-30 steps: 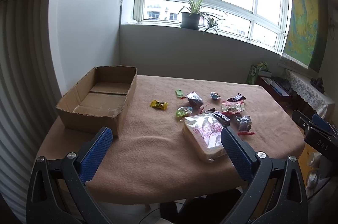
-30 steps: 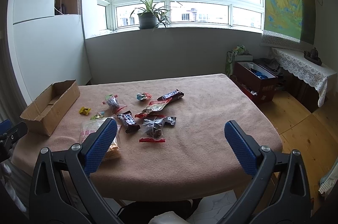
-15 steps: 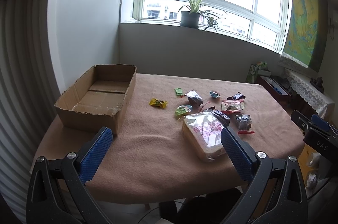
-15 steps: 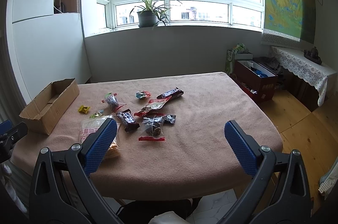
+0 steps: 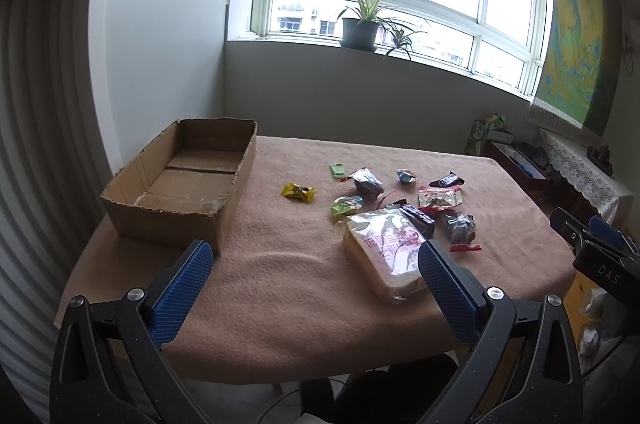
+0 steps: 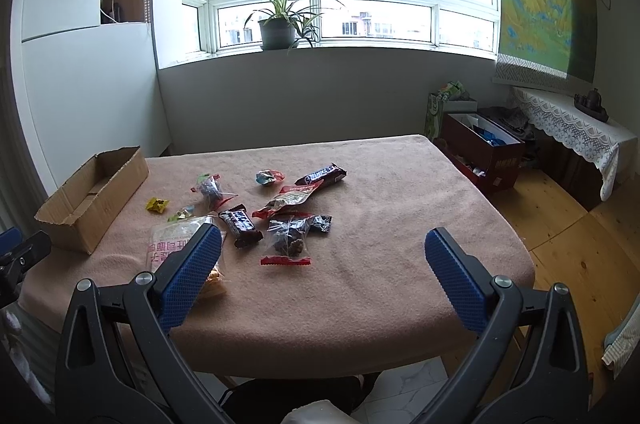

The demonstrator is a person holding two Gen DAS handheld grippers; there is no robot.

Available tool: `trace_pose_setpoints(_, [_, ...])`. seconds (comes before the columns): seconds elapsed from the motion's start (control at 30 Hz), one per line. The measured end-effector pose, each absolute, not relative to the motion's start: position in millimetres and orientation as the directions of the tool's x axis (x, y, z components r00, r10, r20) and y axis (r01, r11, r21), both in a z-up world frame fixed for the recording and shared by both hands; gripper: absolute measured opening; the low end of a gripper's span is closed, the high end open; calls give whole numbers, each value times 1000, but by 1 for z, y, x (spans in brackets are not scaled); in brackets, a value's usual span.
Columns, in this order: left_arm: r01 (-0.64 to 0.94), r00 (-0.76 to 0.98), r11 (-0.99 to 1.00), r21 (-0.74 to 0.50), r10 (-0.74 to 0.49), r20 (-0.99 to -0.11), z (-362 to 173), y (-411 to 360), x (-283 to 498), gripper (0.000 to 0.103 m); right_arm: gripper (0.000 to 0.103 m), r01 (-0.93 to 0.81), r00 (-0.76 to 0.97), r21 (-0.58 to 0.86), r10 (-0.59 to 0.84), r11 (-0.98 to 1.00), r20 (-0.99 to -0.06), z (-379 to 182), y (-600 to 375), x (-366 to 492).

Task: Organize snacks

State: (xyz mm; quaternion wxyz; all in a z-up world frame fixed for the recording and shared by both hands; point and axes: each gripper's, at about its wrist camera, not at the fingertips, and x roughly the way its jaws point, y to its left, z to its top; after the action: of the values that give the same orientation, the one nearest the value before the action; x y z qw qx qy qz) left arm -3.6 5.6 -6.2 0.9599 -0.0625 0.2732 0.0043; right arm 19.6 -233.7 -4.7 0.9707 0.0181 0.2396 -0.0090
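From your left wrist view, your left gripper (image 5: 316, 260) hangs wide open and empty at the near edge of the pink-cloth-covered table (image 5: 280, 288), with the open brown cardboard box (image 5: 180, 180) ahead on the left, nothing visible inside it. The scattered snacks sit mid-table, well apart from the box: the large clear bag of pale bread slices (image 5: 384, 256) is nearest, soft and squashy I'd say, so take it lightly across its narrow width; the small yellow candy wrapper (image 5: 298, 191) lies alone toward the box, light and crinkly. Over to your right wrist view: your right gripper (image 6: 320, 256) is also spread wide, holding nothing. Here you read the dark Snickers bar (image 6: 321, 175) clearly, stiff enough to pinch mid-length, and the clear red-sealed bag of brown pieces (image 6: 288, 240), likely slippery. This view hides the box floor; the left one shows it.
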Motion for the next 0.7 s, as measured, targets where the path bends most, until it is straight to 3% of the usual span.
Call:
trace_pose_setpoints(0.5, [-43,847,991,-124,-29,-531,-7,6,-3,102,103,28,877,32,-9,999,-480,-11,-236,22])
trace_pose_setpoints(0.7, [-35,835,990,-138,-47,-548,-14,7,2,102,103,-15,859,77,52,997,-509,-20,-238,30])
